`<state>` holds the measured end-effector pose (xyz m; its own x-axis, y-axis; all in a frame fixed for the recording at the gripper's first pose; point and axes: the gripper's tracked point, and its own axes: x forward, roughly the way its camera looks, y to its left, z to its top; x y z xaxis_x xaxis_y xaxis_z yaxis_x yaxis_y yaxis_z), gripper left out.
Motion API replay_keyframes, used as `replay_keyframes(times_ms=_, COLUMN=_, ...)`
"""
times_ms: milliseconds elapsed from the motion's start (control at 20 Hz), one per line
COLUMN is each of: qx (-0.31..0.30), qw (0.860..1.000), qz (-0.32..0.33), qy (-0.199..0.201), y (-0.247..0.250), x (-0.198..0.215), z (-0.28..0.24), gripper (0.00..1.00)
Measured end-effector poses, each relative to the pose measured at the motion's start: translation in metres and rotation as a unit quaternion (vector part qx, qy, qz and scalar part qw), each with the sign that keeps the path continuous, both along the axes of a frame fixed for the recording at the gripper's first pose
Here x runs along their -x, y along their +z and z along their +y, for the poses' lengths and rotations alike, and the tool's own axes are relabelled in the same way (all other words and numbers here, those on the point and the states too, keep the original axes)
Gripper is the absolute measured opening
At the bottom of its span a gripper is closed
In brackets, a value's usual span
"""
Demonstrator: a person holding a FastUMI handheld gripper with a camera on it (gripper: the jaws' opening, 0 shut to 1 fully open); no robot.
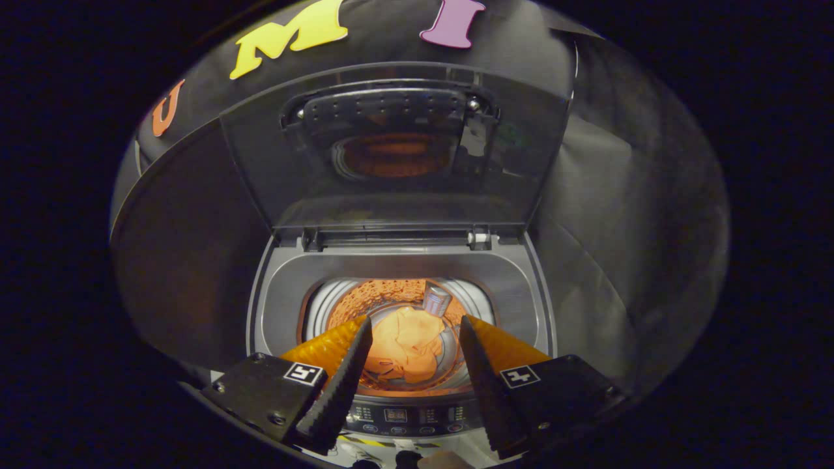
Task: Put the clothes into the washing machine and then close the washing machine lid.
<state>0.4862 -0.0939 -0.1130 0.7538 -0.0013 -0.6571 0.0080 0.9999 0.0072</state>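
Two fingers (412,326) spread above washing machine (404,267).

Clothes (407,345) in washing machine (404,264) drum, lid (391,150) upright behind, claw (415,329) parted above, control panel (407,417) nearest.

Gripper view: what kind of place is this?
Likely a staged laundry booth: a grey top-loading washing machine with its clear lid raised, orange cloth in the drum, black cloth wall behind. The open gripper hovers above.
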Motion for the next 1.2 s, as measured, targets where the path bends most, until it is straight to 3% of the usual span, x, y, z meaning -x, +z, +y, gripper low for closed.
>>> replay_keyframes(times_ms=550, qx=0.003, qw=0.997, qz=-0.071, qy=0.005, y=0.051, x=-0.004, z=-0.005, gripper=0.84)
replay_keyframes(times_ms=1200, qx=-0.004, qw=0.987, qz=-0.162, qy=0.019, y=0.161, x=-0.038, z=0.013, gripper=0.84)
